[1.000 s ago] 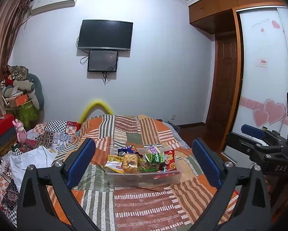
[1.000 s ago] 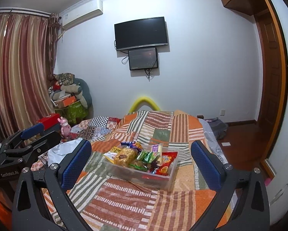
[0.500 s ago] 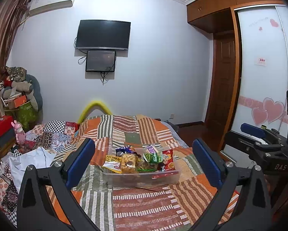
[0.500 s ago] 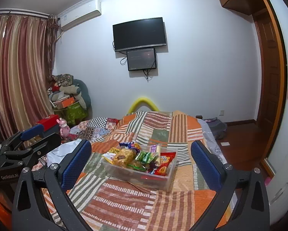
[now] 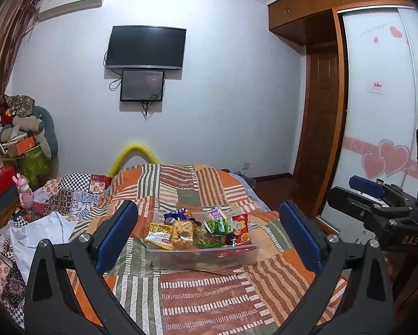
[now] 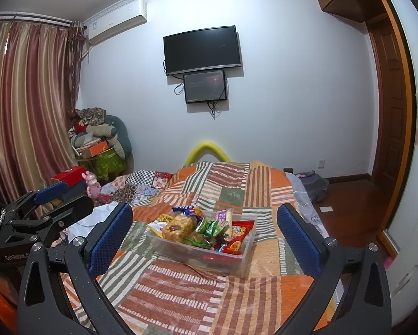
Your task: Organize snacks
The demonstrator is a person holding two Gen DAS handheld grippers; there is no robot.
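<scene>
Left gripper (image 5: 208,236), right gripper (image 6: 204,236): both spread wide, nothing held. Clear bin (image 5: 202,256) of snack packets (image 6: 206,229) ahead, between fingers, well short of contact. Risk: heaped slick packets slip from pinch; light bin skids on quilt (image 5: 209,301).

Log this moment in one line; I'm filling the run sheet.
left gripper: open, empty | right gripper: open, empty | snacks: in clear bin on bed | stage: approach

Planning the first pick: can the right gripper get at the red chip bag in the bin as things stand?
Probably yes. The right gripper is open, and the red chip bag leans at the clear bin's right end, top exposed. Only bare bedspread lies between; it hasn't closed the gap yet.
</scene>
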